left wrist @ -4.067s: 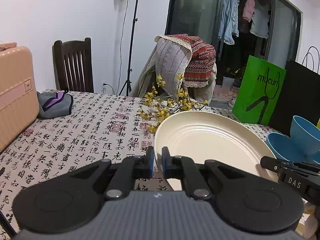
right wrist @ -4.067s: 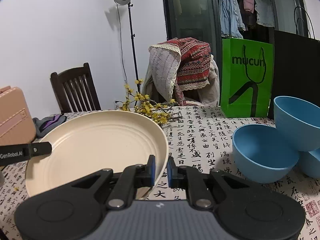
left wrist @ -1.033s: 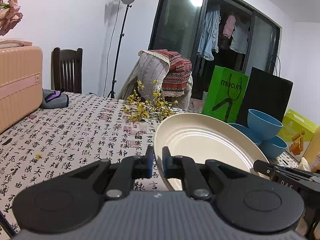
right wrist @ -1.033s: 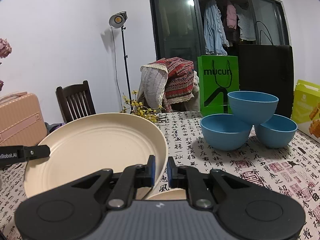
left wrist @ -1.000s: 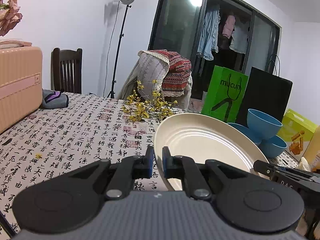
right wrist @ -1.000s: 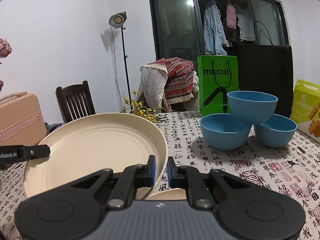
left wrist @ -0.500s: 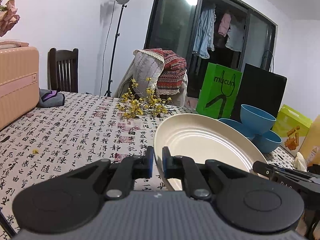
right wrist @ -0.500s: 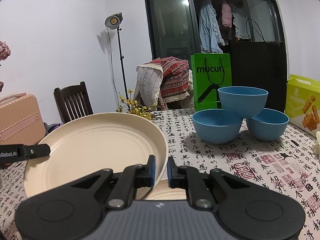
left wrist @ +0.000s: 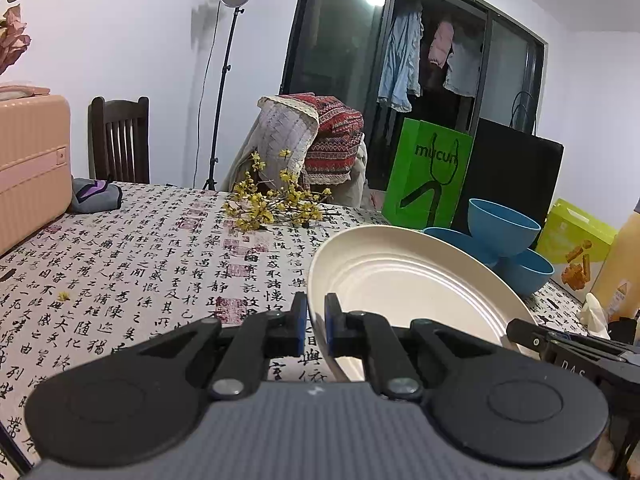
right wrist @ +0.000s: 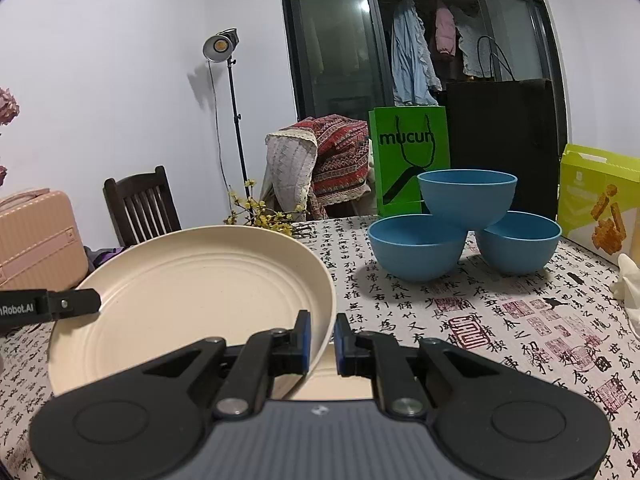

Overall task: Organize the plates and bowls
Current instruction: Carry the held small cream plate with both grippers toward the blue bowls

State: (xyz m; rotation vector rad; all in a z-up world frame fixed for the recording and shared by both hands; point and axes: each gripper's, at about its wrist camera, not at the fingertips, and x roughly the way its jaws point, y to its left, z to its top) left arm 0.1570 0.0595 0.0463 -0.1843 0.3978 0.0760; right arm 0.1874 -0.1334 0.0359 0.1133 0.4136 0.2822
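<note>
A large cream plate [left wrist: 412,284] [right wrist: 192,304] hangs above the table, held by both grippers. My left gripper [left wrist: 316,322] is shut on its left rim; in the right wrist view its finger [right wrist: 48,305] shows at the plate's far left edge. My right gripper [right wrist: 321,340] is shut on the plate's right rim, and its black fingers [left wrist: 560,340] show at the right of the left wrist view. Another cream plate [right wrist: 340,380] lies partly hidden just below the held one. Three blue bowls [right wrist: 464,224] [left wrist: 502,236] stand in a pile at the back right, one resting on the other two.
The table carries a calligraphy-print cloth [left wrist: 132,264]. A pink suitcase [left wrist: 28,164] stands at the left, yellow flower sprigs [left wrist: 272,204] lie at the back, with a green bag [right wrist: 408,160] and black bag beyond. A yellow-green box [right wrist: 596,208] and white tissue [right wrist: 630,280] sit right.
Both grippers have drawn back from the bowls with the plate between them, so bowls and bags look smaller and farther away. The grip on the plate is unchanged.
</note>
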